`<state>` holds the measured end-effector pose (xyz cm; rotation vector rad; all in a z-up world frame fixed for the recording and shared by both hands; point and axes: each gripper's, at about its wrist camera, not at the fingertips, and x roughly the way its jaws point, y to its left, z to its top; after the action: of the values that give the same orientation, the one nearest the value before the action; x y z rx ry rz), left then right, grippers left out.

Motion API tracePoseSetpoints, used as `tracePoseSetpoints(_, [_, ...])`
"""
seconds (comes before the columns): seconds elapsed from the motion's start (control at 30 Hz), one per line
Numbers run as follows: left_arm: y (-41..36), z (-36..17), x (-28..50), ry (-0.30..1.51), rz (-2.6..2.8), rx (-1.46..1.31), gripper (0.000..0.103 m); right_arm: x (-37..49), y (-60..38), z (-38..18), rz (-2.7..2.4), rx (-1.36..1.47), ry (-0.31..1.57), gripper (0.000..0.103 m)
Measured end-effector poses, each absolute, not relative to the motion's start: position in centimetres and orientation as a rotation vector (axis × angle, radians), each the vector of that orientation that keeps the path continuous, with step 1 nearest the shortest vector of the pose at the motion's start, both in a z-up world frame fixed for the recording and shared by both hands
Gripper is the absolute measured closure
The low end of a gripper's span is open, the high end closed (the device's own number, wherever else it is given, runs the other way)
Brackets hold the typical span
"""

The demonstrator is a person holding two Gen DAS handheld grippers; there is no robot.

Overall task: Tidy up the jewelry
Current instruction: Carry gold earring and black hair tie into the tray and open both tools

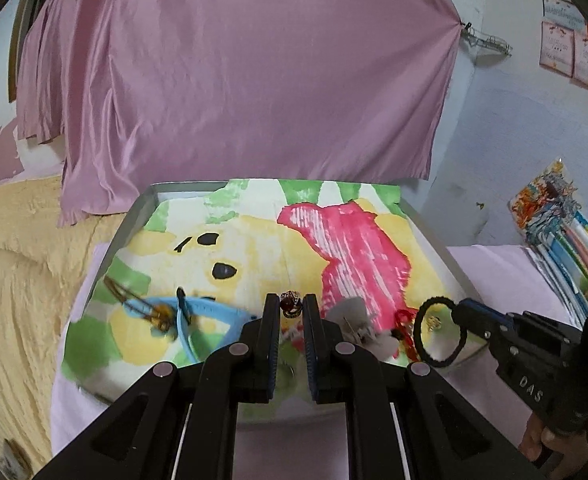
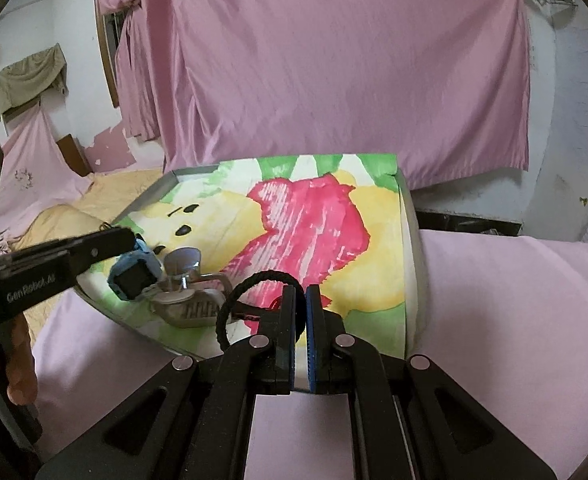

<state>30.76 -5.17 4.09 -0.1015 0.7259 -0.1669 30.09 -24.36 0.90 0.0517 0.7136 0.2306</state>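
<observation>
left fingers [image 1: 291, 309]: clamped on a small ornate ring [image 1: 291, 305], gold-coloured with a dark red stone, pinched right at my tips, above the tray.
right fingers [image 2: 300, 300]: together, pinching a black hair tie [image 2: 230, 308]; the loop hung out to the left of the tips in my right view.
tray [image 1: 134, 216]: grey metal rim, lined with a painted sheet [image 1: 334, 240] in pink, yellow and green; sat on a pale pink cloth [image 2: 514, 300].
blue watch [image 2: 134, 276]: on the sheet, near side, strap curling toward me in the left view.
hair clips [image 1: 134, 300]: brown/gold, lay on the sheet's left part, overlapping the watch strap.
grey claw clip [image 2: 194, 304]: on the sheet, just beside the watch.
red item [image 1: 404, 328]: small, on the sheet behind the hair tie loop; too blurred to name.
hands: one [image 1: 542, 444] on the right handle, one [image 2: 18, 368] on the left.
backdrop: pink curtain [image 1: 254, 80] behind the tray; yellow bedspread [image 1: 14, 280] at left.
</observation>
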Motion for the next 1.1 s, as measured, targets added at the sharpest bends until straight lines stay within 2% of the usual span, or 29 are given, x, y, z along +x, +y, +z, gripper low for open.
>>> tracePoseSetpoints(1.1, [-6.9, 0.7, 33.9, 0.898, -0.168, -0.049, 0.092, 32.6, -23.9, -1.6, 0.247, 0.071, 0.817, 0.098])
